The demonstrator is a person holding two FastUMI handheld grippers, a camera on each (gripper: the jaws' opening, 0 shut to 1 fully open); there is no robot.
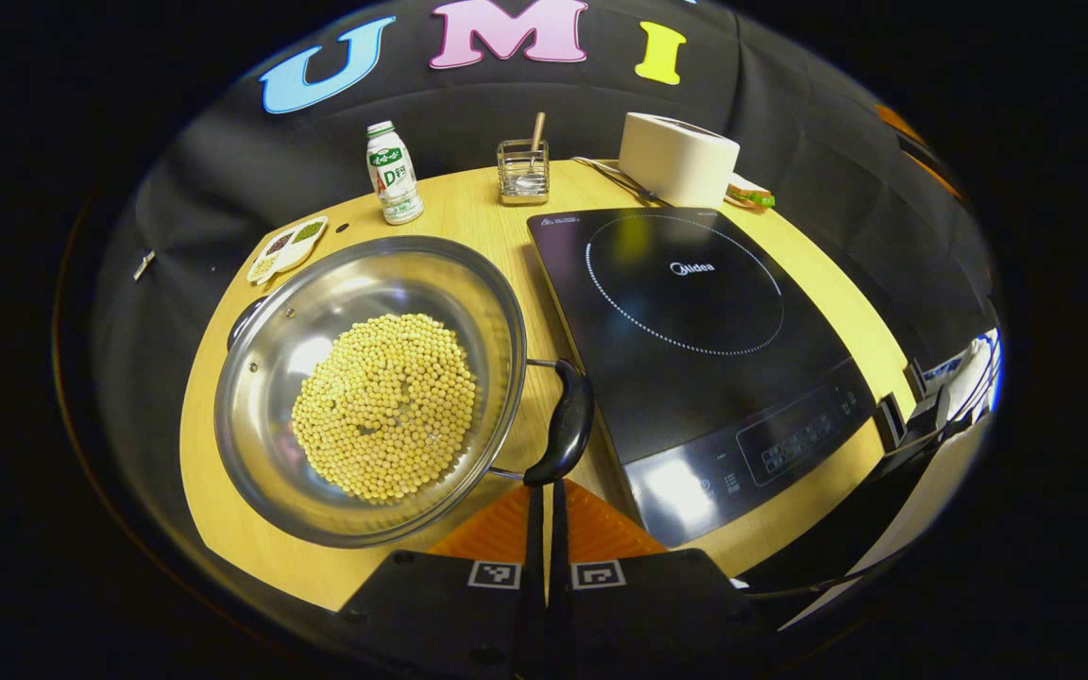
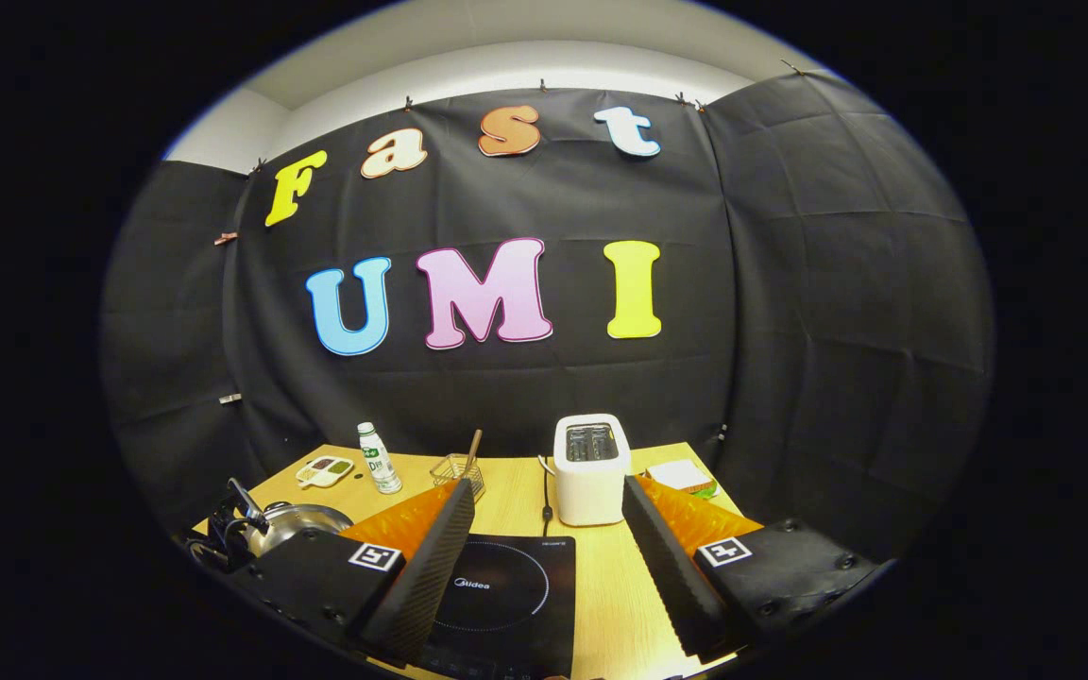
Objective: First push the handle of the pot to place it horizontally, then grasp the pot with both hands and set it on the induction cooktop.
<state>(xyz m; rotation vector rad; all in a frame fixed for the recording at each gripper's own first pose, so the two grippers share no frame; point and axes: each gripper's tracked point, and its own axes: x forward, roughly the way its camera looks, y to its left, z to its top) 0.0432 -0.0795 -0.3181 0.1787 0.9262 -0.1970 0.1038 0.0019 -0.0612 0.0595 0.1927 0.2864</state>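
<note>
One pot handle [image 1: 563,420] toward gripper [image 1: 545,529].

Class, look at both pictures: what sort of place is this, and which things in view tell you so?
Probably a mock kitchen set up in a booth. On a wooden table sit an induction cooktop, a white toaster and a steel pot of beans, while black cloth, not kitchen walls, hangs behind.
</note>
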